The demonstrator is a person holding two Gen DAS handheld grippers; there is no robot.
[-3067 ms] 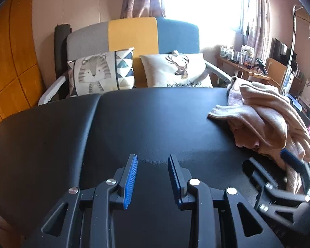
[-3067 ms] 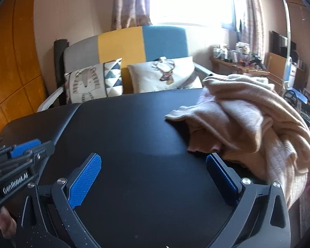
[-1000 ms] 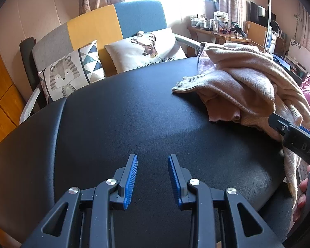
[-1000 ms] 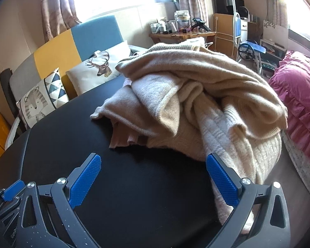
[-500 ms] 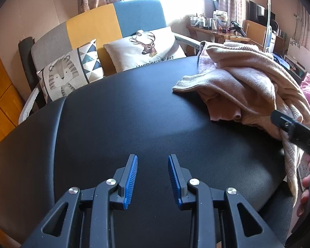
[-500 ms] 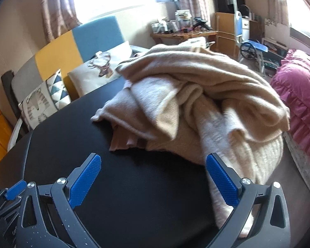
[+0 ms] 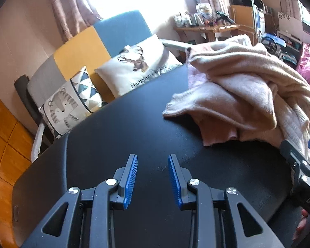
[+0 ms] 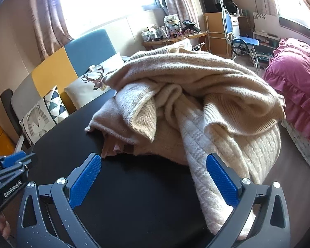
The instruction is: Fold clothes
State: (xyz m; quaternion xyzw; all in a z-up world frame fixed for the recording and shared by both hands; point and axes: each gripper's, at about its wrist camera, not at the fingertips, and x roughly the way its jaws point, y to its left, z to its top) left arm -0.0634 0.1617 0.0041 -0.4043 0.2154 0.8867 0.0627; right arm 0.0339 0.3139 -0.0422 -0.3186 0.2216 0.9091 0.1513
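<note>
A heap of beige and cream knitted clothes (image 8: 196,111) lies on the right part of the black table (image 8: 134,196), with a cream ribbed piece hanging over the table's edge. The same heap of clothes (image 7: 241,91) fills the upper right of the left wrist view. My right gripper (image 8: 153,171) stands wide open just in front of the heap, its right pad against the hanging cream knit. My left gripper (image 7: 152,172) hovers over bare table (image 7: 113,134), open by a narrow gap, holding nothing. The right gripper's tip (image 7: 299,161) shows at that view's right edge.
A sofa (image 7: 97,37) in grey, yellow and blue with a tiger cushion (image 7: 68,105) and a deer cushion (image 7: 138,66) stands behind the table. A pink ruffled bed (image 8: 297,78) is on the right. A cluttered wooden desk (image 8: 173,39) sits by the window.
Both grippers have swung right and closer to the clothes heap, which now looms larger. The right gripper's pad has reached the hanging cream knit. Neither jaw width changed.
</note>
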